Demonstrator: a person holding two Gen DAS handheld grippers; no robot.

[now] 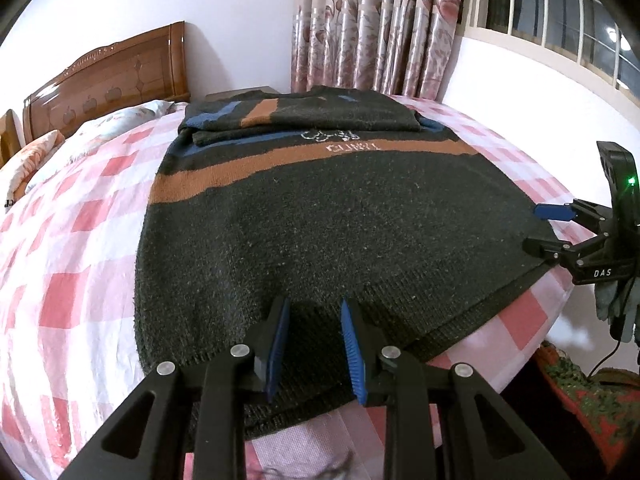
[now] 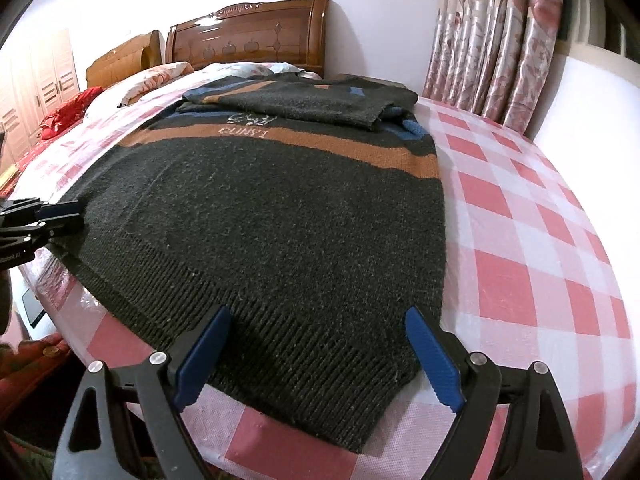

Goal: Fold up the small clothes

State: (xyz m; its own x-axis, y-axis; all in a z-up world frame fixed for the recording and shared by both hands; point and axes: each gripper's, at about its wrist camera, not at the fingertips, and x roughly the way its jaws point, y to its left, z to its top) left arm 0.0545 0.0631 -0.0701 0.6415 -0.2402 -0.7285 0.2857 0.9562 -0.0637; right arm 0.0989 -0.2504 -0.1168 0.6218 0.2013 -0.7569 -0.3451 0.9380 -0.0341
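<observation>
Left wrist view: I see the dark knit sweater point(image 1: 320, 208) spread flat on the checked bed sheet point(image 1: 72, 240), its sleeves folded across the chest, its ribbed hem at the bed's near edge. My left gripper point(image 1: 314, 344) hovers over the hem, jaws narrowly parted, gripping nothing.

Right wrist view: my right gripper point(image 2: 320, 356) straddles the hem's near corner, jaws spread wide, released.

A home bedroom: wooden headboard point(image 2: 248, 36), pillows point(image 2: 168, 76), floral curtains point(image 1: 372, 28).
</observation>
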